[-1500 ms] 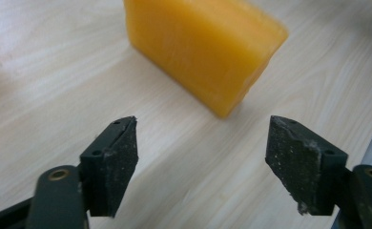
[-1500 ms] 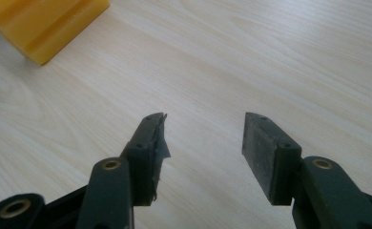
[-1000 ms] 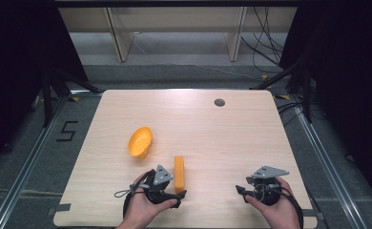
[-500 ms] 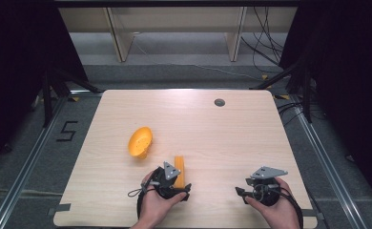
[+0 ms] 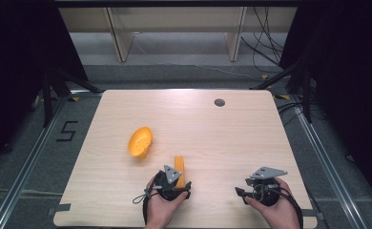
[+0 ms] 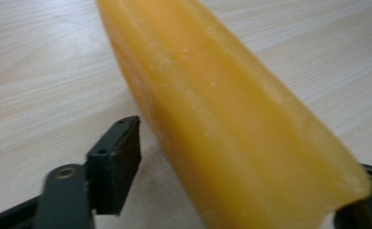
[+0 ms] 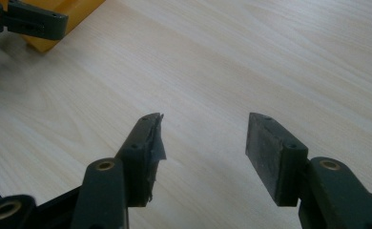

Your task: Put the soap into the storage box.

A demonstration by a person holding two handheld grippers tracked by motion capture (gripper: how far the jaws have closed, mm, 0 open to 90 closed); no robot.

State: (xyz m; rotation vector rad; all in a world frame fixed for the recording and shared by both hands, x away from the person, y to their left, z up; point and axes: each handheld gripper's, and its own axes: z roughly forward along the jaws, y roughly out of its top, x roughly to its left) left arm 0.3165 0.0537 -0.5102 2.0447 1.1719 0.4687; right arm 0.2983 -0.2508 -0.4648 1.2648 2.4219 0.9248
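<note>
A long orange block [image 5: 179, 163] lies on the wooden table [image 5: 232, 138], pointing away from me. My left gripper [image 5: 178, 180] sits at the block's near end. In the left gripper view the block [image 6: 232, 109] runs between the jaws of the left gripper [image 6: 246, 164]. A gap shows between the left pad [image 6: 127, 157] and the block, and the other jaw is mostly hidden behind it. My right gripper [image 5: 251, 191] rests near the front edge at the right. In the right gripper view it [image 7: 205, 126] stands open over bare wood.
An orange bowl [image 5: 140, 141] lies tipped on its side left of the block. A round dark grommet [image 5: 219, 102] sits near the table's far edge. In the right gripper view the block's end [image 7: 77, 14] and a left gripper jaw [image 7: 31, 21] show at top left.
My left gripper has slid right and forward, so its jaws now straddle the near end of the orange block. The right gripper has stayed still.
</note>
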